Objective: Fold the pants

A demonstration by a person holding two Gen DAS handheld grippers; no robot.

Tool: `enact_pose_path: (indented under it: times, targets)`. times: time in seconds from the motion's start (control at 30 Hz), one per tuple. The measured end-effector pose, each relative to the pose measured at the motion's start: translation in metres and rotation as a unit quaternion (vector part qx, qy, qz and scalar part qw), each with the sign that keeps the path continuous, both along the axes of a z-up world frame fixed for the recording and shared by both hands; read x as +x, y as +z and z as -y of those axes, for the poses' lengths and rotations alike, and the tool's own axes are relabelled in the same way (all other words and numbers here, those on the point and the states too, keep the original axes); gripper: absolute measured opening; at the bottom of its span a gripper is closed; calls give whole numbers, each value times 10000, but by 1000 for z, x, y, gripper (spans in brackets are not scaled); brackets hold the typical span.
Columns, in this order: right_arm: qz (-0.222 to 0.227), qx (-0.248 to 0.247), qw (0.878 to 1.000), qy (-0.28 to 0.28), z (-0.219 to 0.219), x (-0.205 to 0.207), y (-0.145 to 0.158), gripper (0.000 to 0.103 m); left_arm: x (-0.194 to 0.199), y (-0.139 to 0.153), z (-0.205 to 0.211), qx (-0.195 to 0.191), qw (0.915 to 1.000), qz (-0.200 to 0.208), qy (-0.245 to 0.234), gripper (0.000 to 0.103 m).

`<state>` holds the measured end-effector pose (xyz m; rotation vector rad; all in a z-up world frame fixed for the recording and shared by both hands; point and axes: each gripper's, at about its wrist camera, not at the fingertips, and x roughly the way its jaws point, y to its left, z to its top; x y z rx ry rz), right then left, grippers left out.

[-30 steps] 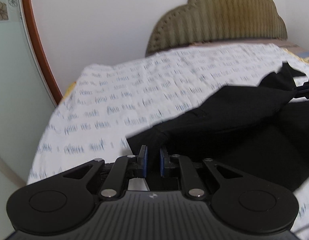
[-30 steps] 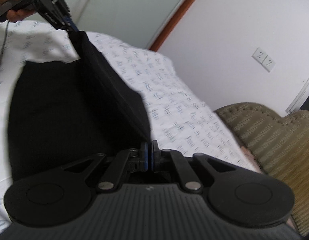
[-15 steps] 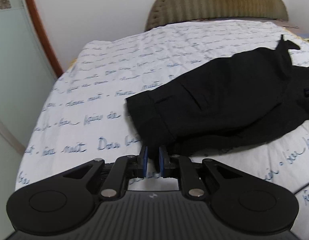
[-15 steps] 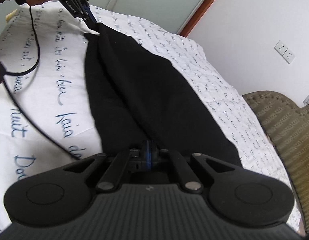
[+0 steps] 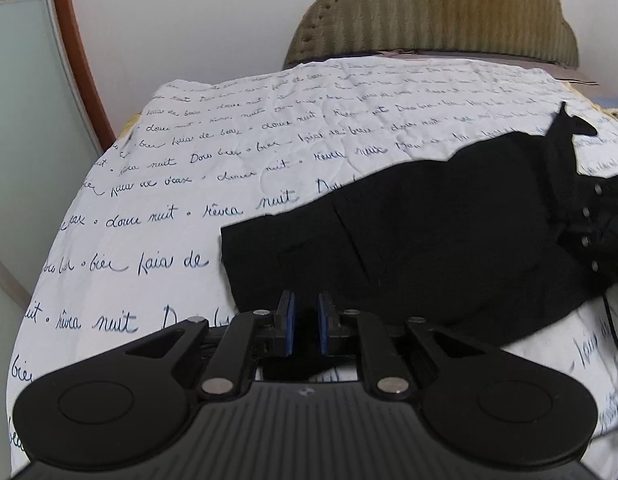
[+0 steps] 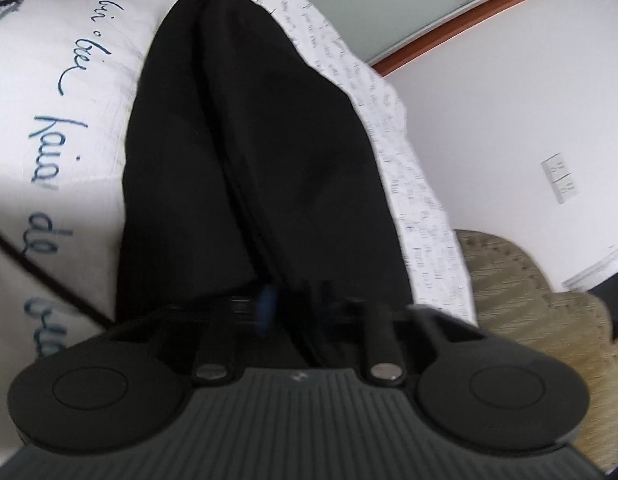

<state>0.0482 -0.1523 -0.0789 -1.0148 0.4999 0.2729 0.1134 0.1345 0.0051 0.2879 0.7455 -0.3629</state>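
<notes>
Bedding fills our view: a white bedsheet (image 5: 237, 184) printed with blue cursive words such as "douce nuit", meeting an olive ribbed headboard (image 5: 437, 12) and white wall. Black pants (image 5: 449, 236) lie across it. We see our left gripper (image 5: 305, 326) and right gripper (image 6: 285, 312) each clamped on their fabric.

left wrist: low, near, facing headboard (image 5: 433, 12) | right wrist: opposite | shared: pants (image 5: 429, 248)

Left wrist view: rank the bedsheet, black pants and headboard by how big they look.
1. bedsheet
2. black pants
3. headboard, though it sits farthest from the camera, so its true size is unsure.
</notes>
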Motion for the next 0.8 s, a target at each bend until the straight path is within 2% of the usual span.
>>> enact_pose_path:
  times: [0.1,0.27,0.37,0.5,0.57,0.7,0.77,0.8]
  targets:
    - [-20,-140,9998,101,-4,-8,-1,3,9,1,7,82,9999,-25,70,12]
    - [-163,95,9997,172,-5,-43,12,4,10,1,9,111,9999,-48,97,12]
    - [-303,35,9992,241,-11,-62,14,4,8,0,8,210,9997,0,139,12]
    - [-671,-41,9975,233,-14,-68,9,5,10,-3,0,265,9990,-44,371,12]
    - [-700,-67,9971,276,-14,-70,6,6,12,-3,-2,273,9986,-162,434,12]
    - [-607,246,9977,146,-9,-67,11,16,4,1,18,365,9991,84,196,12]
    - [-542,637,9965,6,-4,-69,20,26,0,1,35,400,9990,190,-40,13]
    - [-510,886,9947,-110,1,-67,24,39,-1,-3,43,480,9986,151,-190,18]
